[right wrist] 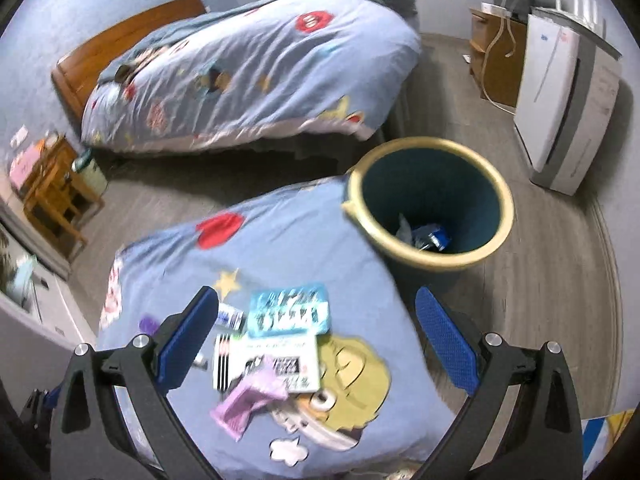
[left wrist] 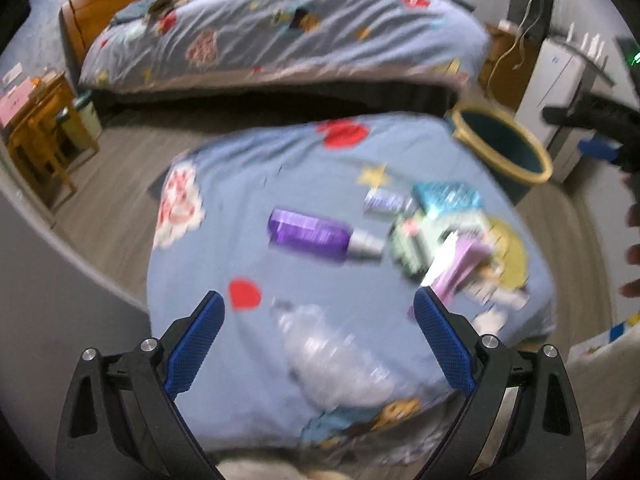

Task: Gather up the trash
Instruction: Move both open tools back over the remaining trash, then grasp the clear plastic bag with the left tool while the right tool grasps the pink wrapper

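Trash lies scattered on the near bed (right wrist: 280,248), the one with the blue cartoon cover: a purple spray bottle (left wrist: 316,234), a crumpled clear plastic bottle (left wrist: 332,356), a teal packet (right wrist: 289,311), a white printed box (right wrist: 276,360), a pink wrapper (right wrist: 250,398) and a small tube-like item (right wrist: 231,317), too blurred to identify. Bin (right wrist: 430,204), dark teal with a yellow rim, stands on the floor just beside the bed's far right corner. Progress looks early: a few pieces, one blue, already sit at the bin bottom, but the bulk is on the cover, so most of the collecting seems left. Left claw (left wrist: 318,314) is spread wide and empty, hovering over the clear plastic bottle, fingers either side of it but apparently not touching; left view is motion-blurred so contact is hard to confirm. Right claw (right wrist: 316,312) is also spread wide, empty, above the packet-and-box cluster, with the bin ahead and to its right. In the left view the right claw shows as a dark shape at the far right edge, with fingertips of the person's hand (left wrist: 632,256) below it. Likely next pick: clear bottle for the left, wrapper or box for the right, judging by what sits between the fingers.
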{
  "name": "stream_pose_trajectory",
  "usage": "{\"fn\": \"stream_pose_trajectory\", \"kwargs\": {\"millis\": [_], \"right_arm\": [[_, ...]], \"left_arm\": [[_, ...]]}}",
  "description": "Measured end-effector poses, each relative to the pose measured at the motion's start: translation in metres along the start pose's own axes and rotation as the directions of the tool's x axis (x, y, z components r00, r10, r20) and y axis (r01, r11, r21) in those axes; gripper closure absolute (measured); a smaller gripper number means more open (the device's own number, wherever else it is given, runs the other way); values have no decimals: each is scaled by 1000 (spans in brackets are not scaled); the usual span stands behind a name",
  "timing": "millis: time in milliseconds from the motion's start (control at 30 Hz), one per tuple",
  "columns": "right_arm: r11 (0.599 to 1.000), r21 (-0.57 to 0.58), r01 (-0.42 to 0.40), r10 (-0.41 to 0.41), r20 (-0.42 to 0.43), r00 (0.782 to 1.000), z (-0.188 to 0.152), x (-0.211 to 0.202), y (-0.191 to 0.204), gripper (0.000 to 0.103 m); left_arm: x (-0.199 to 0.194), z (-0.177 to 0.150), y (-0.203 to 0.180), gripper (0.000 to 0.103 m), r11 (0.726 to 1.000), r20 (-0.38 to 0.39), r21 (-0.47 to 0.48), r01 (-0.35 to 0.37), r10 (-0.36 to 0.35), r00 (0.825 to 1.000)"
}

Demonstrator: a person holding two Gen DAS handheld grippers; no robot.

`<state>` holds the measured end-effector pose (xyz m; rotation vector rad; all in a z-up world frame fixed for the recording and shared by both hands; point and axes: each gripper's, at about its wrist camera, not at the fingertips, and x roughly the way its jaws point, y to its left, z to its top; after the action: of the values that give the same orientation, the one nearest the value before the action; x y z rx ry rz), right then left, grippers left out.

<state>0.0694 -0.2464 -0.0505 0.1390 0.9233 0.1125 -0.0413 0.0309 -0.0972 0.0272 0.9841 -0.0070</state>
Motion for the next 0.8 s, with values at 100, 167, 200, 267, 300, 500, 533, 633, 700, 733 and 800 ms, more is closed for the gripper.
{"fn": "stream_pose_trajectory", "kwargs": {"millis": [100,167,200,267,300,500,533,633,700,733,800], "right_arm": [[1000,12,-7,7,-33,999,-19,8,14,6],[999,39,3,-2,-51,999,-29,12,18,6],[999,42,7,-4,-62,998,-32,15,20,6],[999,21,35,-33,-77,997,-40,19,27,6],[999,2,47,-47,-83,995,-44,23,30,6],[995,-26,94,-97,-154,983,-62,45,34,6],[993,-14,121,-122,-164,979,-64,48,33,6],[994,-1,113,-112,-172,979,-68,52,34,6],[996,-7,94,-94,-175,980,-71,56,39,6],[997,-7,81,-81,-183,980,-73,58,41,6],[999,-3,54,-54,-203,978,-78,63,45,6]], "left_arm": [[18,-13,8,8,1000,-54,-28,-12,11,998],[28,-19,9,8,999,-80,-31,-12,9,997],[30,-21,7,8,1000,-86,-25,-12,10,996],[33,-24,4,8,1000,-96,-7,-9,8,995],[34,-25,3,8,1000,-97,-2,-6,6,995],[37,-24,9,8,999,-100,-38,10,-13,995],[39,-25,10,8,999,-106,-46,10,-15,994],[44,-27,11,8,999,-126,-52,13,-19,992],[48,-29,10,8,999,-146,-43,12,-19,989],[52,-31,9,9,999,-163,-33,10,-15,987],[57,-33,8,10,1000,-186,-22,11,-14,982]]}}
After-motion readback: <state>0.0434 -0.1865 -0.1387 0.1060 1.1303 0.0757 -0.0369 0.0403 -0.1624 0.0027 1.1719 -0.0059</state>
